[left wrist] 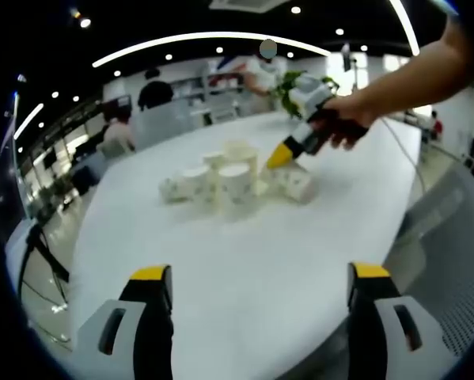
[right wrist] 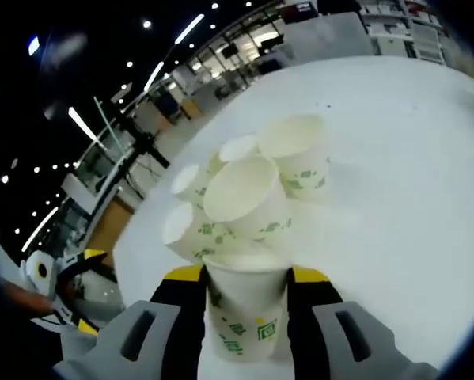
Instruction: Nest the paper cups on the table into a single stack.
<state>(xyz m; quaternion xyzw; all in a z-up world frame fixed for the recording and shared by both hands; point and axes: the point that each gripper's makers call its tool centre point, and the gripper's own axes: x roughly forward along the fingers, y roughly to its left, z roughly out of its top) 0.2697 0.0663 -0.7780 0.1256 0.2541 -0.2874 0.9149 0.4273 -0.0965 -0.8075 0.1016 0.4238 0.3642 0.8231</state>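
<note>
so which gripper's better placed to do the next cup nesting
Right. The right gripper is shut on a paper cup, close over the cup cluster. The left gripper is open and empty, farther back on the table.

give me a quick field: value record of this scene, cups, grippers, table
table: white, round-edged
cups: white paper cups with green print, clustered mid-table, some upright, some tipped
left gripper: jaws open, empty, held back from the cups
right gripper: shut on one cup, close to the cluster
stack: cannot tell how many are nested
background: office with ceiling lights, people beyond the table
</note>
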